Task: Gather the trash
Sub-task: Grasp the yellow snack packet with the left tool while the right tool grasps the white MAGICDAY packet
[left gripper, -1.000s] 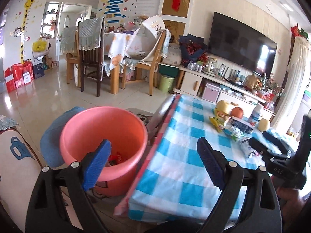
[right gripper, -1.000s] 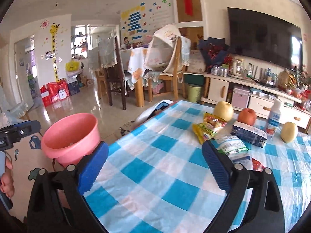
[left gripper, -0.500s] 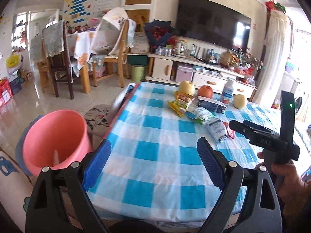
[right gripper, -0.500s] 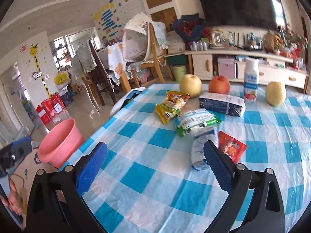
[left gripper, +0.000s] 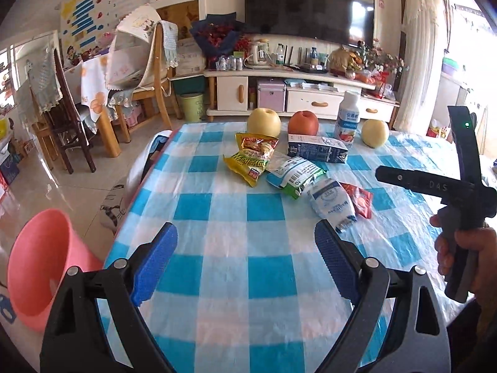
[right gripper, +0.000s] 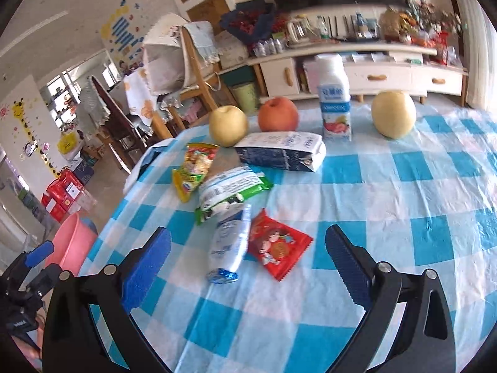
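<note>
a table (left gripper: 217, 205) covered in a blue-and-white checked cloth is seen, with a pink bucket (left gripper: 37, 267) on the floor beside its left edge. the left gripper (left gripper: 245, 264) and the right gripper (right gripper: 248, 258) are held above the cloth, jaws spread wide, nothing between them. near the middle, trash is clustered: a yellow snack bag (left gripper: 253, 157), a green-and-white wrapper (left gripper: 295, 174), a white pouch (right gripper: 230, 245) and a red packet (right gripper: 276, 245), the last two just ahead of the right gripper.
</note>
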Demonstrator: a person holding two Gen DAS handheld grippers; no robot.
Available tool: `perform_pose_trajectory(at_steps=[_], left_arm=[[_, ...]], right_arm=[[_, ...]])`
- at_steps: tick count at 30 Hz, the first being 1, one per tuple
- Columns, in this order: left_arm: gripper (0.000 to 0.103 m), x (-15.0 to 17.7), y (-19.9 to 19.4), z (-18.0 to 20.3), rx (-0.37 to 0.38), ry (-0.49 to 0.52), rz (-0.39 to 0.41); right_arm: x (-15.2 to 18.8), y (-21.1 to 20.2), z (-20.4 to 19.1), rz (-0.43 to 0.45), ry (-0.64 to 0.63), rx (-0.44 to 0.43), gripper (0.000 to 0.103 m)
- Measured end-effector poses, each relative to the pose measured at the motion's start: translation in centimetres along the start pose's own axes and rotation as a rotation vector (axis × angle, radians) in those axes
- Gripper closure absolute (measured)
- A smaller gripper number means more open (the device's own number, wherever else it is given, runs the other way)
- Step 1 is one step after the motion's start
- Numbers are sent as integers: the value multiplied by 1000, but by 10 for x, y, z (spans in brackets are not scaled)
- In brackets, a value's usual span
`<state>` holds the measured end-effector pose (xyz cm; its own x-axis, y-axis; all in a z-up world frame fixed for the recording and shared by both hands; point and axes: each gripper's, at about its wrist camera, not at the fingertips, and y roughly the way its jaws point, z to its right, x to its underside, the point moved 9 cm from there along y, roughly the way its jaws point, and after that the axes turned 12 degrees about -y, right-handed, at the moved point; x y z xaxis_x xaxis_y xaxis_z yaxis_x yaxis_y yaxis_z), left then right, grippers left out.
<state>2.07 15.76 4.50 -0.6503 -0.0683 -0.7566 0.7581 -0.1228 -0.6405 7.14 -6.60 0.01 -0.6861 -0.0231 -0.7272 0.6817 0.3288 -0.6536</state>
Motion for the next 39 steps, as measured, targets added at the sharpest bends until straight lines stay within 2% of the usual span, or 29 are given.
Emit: perform_pose_trajectory(at_steps=[2, 5, 11, 13, 18, 26, 31, 36, 39], left_arm=[[12, -11, 18, 4, 6, 4, -6], [12, -28, 53, 9, 21, -3, -28], [12, -52, 127, 19, 72, -12, -83], [12, -53, 152, 22, 66, 9, -108], [12, -59, 202, 31, 40, 49, -139], [12, -68, 243, 34, 37, 49, -174], [13, -71, 261, 26, 38, 4, -201], [27, -72, 265, 24, 41, -21, -208], [37, -71, 261, 22, 45, -34, -199]], right_arm=[[1, 11, 10, -26, 9, 15, 5], [4, 28, 9, -85, 11, -8, 5], [5, 45, -9, -135, -131, -7, 5], [9, 50, -11, -158, -151, -22, 5], [14, 55, -6, -177, -89, -73, 5], [9, 47, -20, -142, -86, -132, 5], [9, 48, -20, -142, -94, -121, 5], [9, 50, -16, -146, -113, -90, 5], [9, 50, -13, -146, -176, -21, 5]])
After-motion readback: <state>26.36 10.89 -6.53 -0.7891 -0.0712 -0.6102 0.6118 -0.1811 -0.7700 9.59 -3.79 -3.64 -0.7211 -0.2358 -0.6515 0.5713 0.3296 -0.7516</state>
